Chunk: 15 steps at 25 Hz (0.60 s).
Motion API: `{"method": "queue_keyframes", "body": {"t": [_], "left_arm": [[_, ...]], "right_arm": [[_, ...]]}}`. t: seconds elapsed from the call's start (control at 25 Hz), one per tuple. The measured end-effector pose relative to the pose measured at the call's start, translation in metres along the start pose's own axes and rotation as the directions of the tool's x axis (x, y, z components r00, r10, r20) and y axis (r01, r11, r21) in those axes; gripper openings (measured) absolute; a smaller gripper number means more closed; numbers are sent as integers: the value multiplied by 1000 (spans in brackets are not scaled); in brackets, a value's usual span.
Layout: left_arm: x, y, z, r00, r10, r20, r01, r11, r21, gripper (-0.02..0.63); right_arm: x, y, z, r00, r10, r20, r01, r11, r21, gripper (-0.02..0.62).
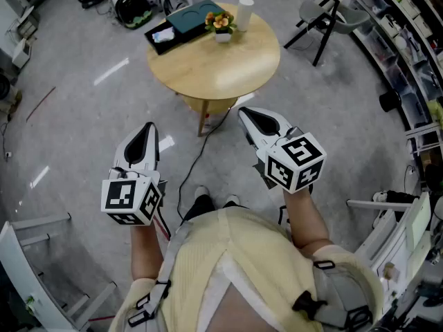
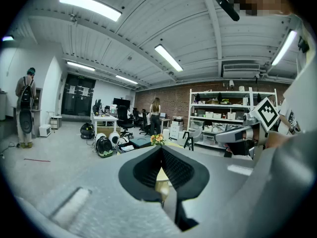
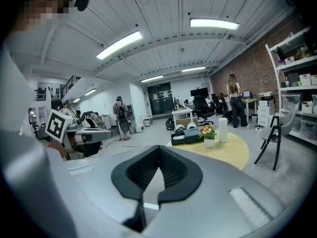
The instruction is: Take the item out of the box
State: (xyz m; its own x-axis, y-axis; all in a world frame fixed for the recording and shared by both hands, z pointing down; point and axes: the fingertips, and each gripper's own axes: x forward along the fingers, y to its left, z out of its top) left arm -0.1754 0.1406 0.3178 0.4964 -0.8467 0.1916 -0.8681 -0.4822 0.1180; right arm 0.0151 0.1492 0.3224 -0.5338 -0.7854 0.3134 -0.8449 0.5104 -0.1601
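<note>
A round wooden table stands ahead of me. On its far side lie a black open box with something white in it and a dark teal flat box; the right gripper view shows them as a dark stack. My left gripper and my right gripper hover over the floor short of the table, both shut and holding nothing. The left gripper view looks past its own closed jaws to the teal box. The right gripper's jaws also meet at the tips.
A small flower pot and a white cylinder share the table. A black cable runs over the floor below it. Helmets and bags lie behind, a folding chair and shelves stand right. People stand far off.
</note>
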Motion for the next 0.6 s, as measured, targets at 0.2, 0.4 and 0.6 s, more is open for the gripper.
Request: {"method": "queue_keyframes", "body": {"t": [0.2,0.4,0.6], "left_arm": [[-4,21,-5,999,-51,-2,51,998,-48,3],[1,35,-12,993,-120,-21,119,992,-51,5],[9,55,-20,989,-129,-75,132,990,42,5]], "right_arm": [[23,10,-3,1000,-15,-13,15,999,30,5],[53,26,-5,999,-1,-38,3,999,35,5],[72,38,-10,999,7,-46,-4,998,66,5]]}}
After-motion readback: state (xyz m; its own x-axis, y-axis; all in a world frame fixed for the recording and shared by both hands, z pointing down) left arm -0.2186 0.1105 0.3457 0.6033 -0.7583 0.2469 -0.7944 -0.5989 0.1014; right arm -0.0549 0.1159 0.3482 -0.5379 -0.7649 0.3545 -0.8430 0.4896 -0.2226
